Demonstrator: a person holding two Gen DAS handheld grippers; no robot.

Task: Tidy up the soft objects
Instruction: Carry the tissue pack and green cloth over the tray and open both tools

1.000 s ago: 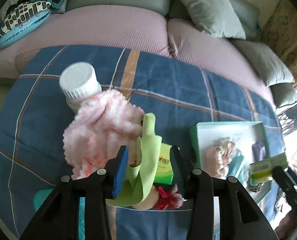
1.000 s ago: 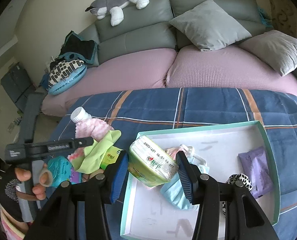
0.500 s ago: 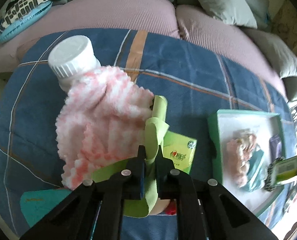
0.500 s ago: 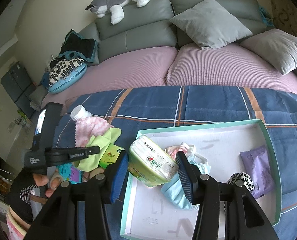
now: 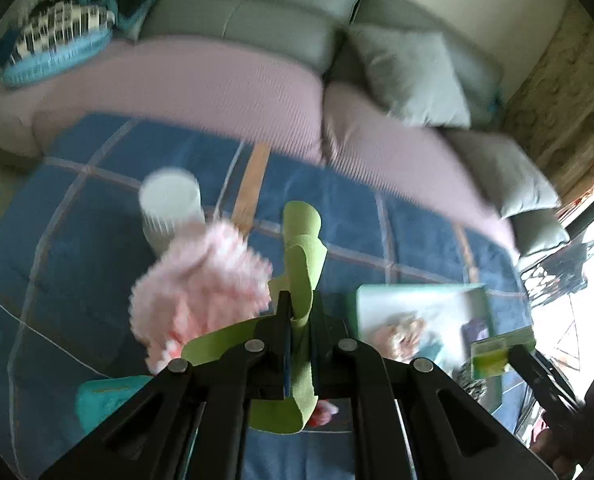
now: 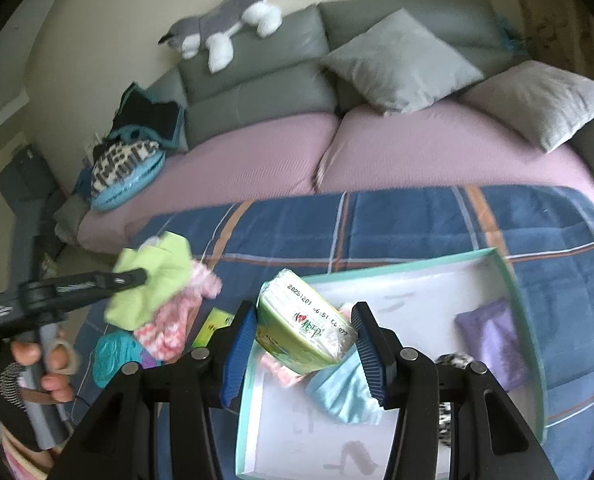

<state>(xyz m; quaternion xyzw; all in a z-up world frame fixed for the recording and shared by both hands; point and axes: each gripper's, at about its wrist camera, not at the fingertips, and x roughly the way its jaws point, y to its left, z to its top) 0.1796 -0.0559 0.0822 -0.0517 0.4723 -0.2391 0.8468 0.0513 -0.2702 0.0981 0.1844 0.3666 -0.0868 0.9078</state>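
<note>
Green cloth (image 5: 303,264), pinched in a fold between the closed fingers of the left gripper (image 5: 299,320), lifted above the blue blanket (image 5: 417,240); it looks light and limp, so a bunched mid-fold grip suits it. Pink fluffy cloth (image 5: 201,280) hangs against it and may drag along. Right gripper (image 6: 303,340) clamps a soft tissue pack (image 6: 303,328) over the tray (image 6: 521,320).

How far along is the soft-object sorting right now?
Partly done. The teal-rimmed white tray already holds a purple pouch and light blue cloth. In hand: left gripper pinches the lime green cloth; right gripper holds the green tissue pack over the tray. Left: fluffy pink cloth, teal item.
</note>
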